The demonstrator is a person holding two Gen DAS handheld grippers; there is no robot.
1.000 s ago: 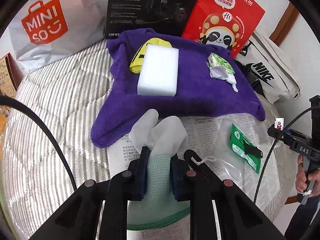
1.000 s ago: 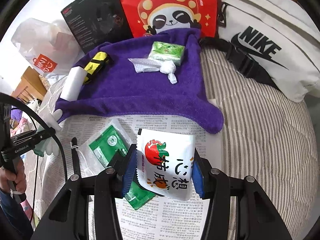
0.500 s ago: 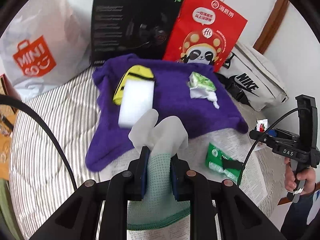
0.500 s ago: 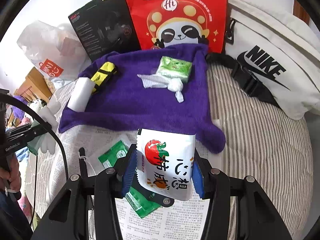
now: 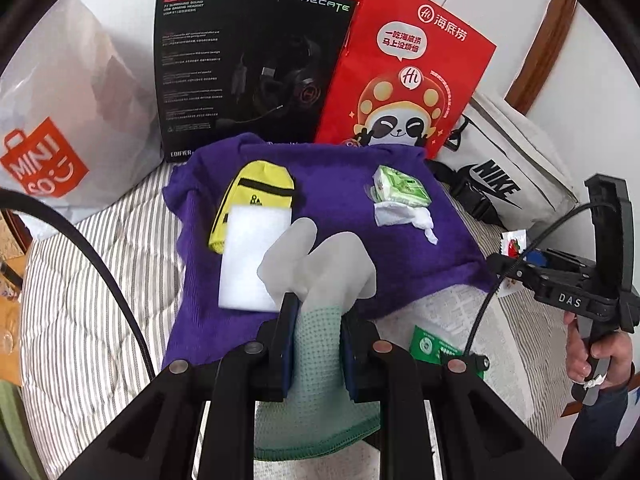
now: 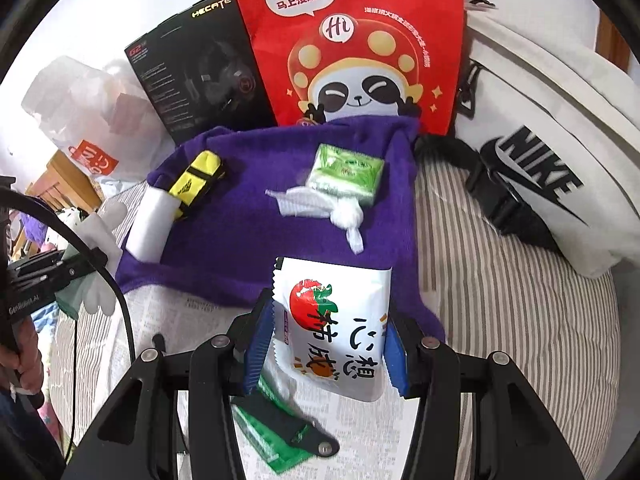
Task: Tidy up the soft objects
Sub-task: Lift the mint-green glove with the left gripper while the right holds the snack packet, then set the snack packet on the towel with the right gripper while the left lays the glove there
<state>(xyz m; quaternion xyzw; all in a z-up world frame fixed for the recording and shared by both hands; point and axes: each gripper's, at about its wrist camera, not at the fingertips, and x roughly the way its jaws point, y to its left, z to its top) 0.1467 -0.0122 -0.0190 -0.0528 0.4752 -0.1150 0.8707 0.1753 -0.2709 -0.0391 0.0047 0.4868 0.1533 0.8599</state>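
Gloves (image 5: 320, 276) sit pinched in my left gripper (image 5: 317, 344) above the purple towel (image 5: 332, 208), while my right gripper (image 6: 326, 344) clamps a white snack packet (image 6: 336, 320) over the towel's near edge.

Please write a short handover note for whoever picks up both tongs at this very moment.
Left tongs: shut on a pale green glove, held in the air over the purple towel.
Right tongs: shut on a white snack packet with a tomato print, held above the towel's near edge.
On the towel: yellow pouch, white sponge block, green tissue pack, knotted white wipe.
On the newspaper: green sachet, not yet picked up.
Done: four items laid on the towel.
Left: probably set down the glove and packet beside them, then fetch the sachet.
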